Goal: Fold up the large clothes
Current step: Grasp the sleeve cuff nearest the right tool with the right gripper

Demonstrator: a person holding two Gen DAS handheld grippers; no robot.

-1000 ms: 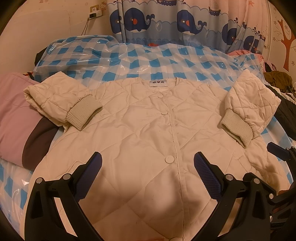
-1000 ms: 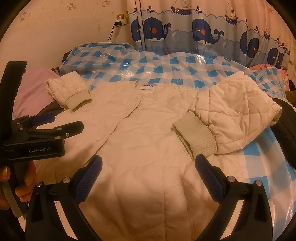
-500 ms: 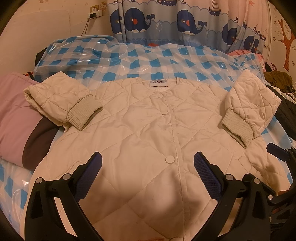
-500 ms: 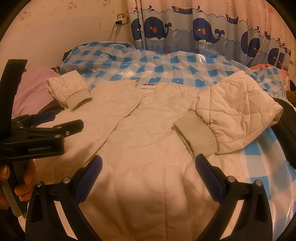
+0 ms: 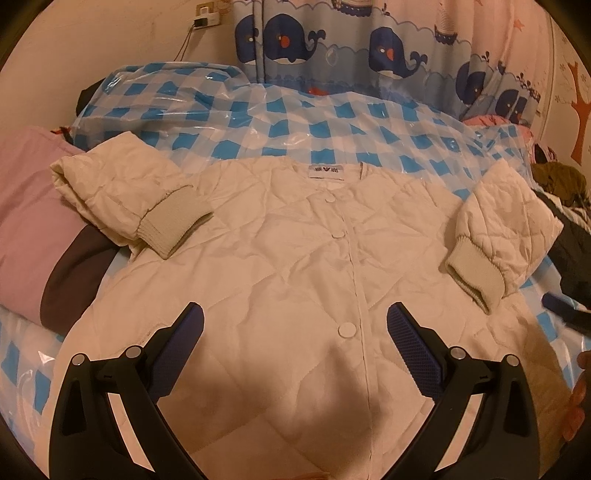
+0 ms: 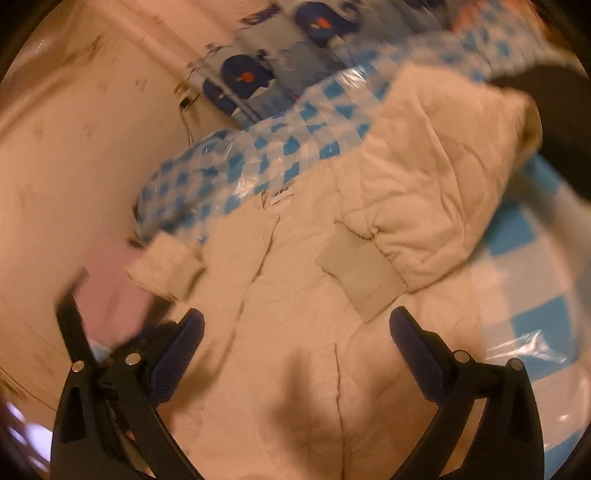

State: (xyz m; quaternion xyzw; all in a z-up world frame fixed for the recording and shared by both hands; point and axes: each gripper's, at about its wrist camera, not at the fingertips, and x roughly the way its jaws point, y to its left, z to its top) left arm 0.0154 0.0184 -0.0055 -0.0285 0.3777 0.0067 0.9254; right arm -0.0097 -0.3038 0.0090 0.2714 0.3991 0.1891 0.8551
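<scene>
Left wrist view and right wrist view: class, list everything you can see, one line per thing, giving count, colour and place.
jacket: one, cream quilted, flat on the bed, buttoned, both sleeves folded in
cover: one, blue-and-white checked, under the jacket
curtain: one, blue whale print, behind the bed
pink cloth: one, pink and dark, left of the jacket
dark clothes: a heap, right edge
socket: one, white, on the wall
left gripper: one, black with blue pads, open above the hem
right gripper: one, same, open, view blurred
</scene>
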